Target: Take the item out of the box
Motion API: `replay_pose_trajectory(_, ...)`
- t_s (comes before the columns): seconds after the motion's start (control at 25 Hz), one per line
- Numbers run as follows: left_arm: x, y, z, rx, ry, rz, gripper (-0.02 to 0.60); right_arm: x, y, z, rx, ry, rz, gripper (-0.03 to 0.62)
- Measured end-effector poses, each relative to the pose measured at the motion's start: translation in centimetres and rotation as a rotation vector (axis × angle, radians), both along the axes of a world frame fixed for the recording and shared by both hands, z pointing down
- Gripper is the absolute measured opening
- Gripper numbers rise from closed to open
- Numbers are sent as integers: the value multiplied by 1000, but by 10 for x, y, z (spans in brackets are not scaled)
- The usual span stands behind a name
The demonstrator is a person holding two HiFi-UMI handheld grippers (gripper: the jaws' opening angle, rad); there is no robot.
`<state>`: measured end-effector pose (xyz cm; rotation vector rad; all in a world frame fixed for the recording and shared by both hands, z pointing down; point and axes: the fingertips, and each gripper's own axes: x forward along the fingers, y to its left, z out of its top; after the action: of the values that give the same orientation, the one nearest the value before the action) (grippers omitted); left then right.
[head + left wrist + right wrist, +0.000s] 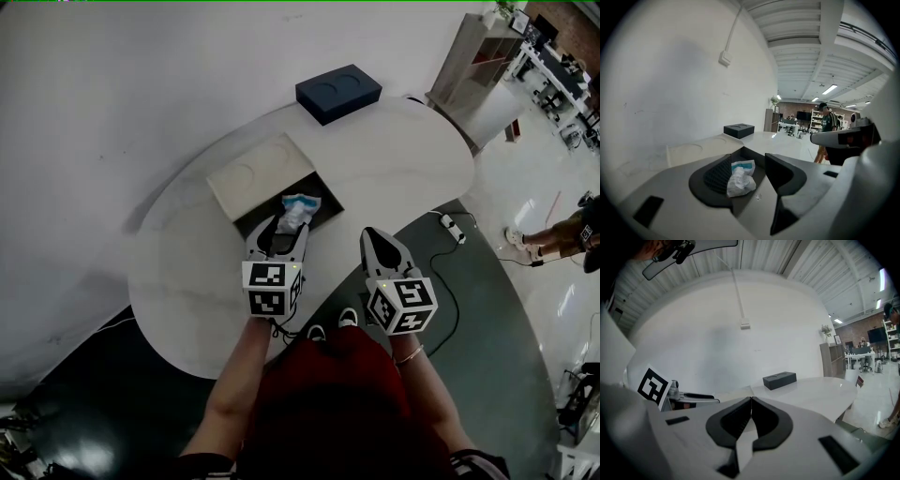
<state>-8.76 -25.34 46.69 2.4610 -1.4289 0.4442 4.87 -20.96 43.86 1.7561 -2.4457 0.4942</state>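
An open box (pixel 322 191) with a dark inside and a beige lid (pixel 255 172) folded back sits on the white round table (pixel 403 159). In it lies a crumpled white and teal packet (pixel 298 212). My left gripper (pixel 282 231) reaches into the box's near side, open. In the left gripper view the packet (pixel 740 178) lies between the spread jaws of the left gripper (pixel 748 172), close to the left pad (pixel 717 176). My right gripper (pixel 374 236) hovers over the table's near edge, shut with nothing in it; in its own view the right gripper (pixel 751 415) has its pads together.
A dark blue block (pixel 338 91) with two round recesses lies at the table's far edge. A power strip with cable (pixel 453 227) lies on the floor to the right. A shelf unit (pixel 478 56) and a person's legs (pixel 553 236) are further right.
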Motion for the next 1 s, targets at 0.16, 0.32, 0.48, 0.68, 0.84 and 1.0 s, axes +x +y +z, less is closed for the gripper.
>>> replay_pose_trajectory(0.16,0,-9,5,-20,-27,-7,202,3,-7,-1,6,-4,-4,15)
replay_pose_trajectory(0.32,1,-18,10,-42,-56,-8,204,6,-17,-3,10,-5,-19,15)
replay_pose_trajectory(0.48,4,-26,18,-73,-100,16,204,8,-30,-3,7,-4,-37,15)
replay_pose_trajectory(0.68,4,-38,31,-94,-166,17,206,11,-43,4,-14,-13,-54,15)
replay_pose_trajectory(0.84,11,-45,44,-152,-204,50,207,12,-53,9,-27,-18,-73,15)
replay_pose_trajectory(1.0,16,-52,54,-209,-238,74,207,15,-62,16,-46,-20,-87,15)
